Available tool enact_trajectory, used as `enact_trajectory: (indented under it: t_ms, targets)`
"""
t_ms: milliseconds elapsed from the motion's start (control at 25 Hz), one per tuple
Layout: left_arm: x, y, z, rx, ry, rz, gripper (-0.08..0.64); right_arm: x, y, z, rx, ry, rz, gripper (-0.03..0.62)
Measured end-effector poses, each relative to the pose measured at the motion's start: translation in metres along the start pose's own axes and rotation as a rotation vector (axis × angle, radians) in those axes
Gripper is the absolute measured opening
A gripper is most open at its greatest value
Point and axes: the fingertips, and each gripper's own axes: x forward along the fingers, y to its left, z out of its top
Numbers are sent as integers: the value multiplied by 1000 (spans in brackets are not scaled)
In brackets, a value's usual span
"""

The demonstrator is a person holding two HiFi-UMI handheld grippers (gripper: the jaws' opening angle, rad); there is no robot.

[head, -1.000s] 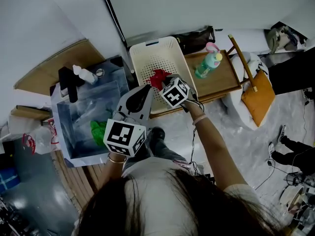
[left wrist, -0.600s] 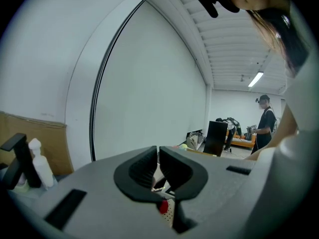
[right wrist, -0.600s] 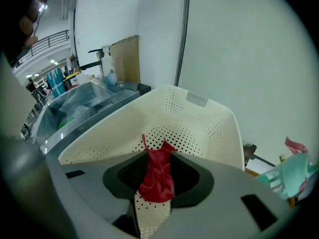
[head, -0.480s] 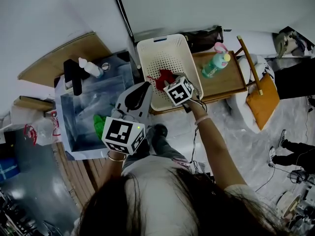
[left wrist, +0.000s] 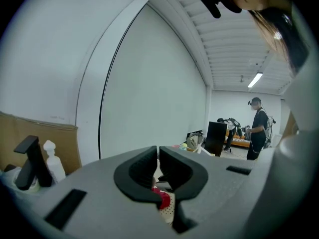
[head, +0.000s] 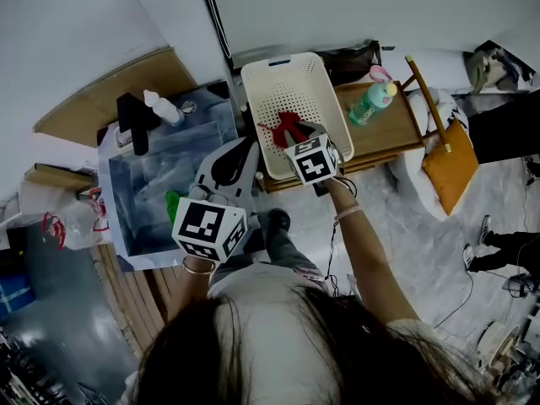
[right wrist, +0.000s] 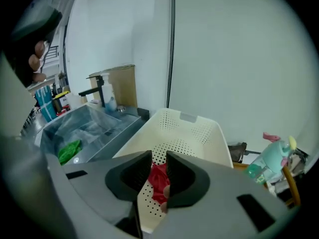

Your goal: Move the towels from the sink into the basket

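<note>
Right gripper (right wrist: 158,157): over basket (right wrist: 194,128), jaws just been closing part-way, slack gap left, gripping nothing. Red towel (right wrist: 158,180): visible through that gap, loose on the basket floor, not pinched.

Left gripper (left wrist: 158,153): jaws all but together, empty, between sink (head: 160,171) and basket.

Green towel (head: 173,205): in the sink's near end, just beside the left gripper. Looks like one down, one to go.

Next step, as judged: fetch green.
- Lift clear of the basket rim before swinging across.
- Spread jaws wide before dropping in, not on the way down.
- Aim for the bunched middle of the cloth; bite a thick fold, not an edge.
- Come in from the near side; keep off black faucet (head: 133,123) and bottle (head: 160,106) at the far end.
- Raise until the tail clears the sink wall, then carry over.
- Let go low, beside the red one.
</note>
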Motion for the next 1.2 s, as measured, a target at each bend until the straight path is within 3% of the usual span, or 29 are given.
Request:
enact_trajectory:
  t_ms: [560, 720, 1200]
  targets:
    - [-62, 17, -4, 11, -8, -22, 9, -55, 57, 35, 83, -168, -64, 60]
    - [-81, 23, -4, 8, -17, -22, 9, -66, 76, 33, 112, -174, -71, 48]
    - [-133, 54, -8, 2, -42, -18, 9, -80, 154, 51, 127, -238, -29, 35]
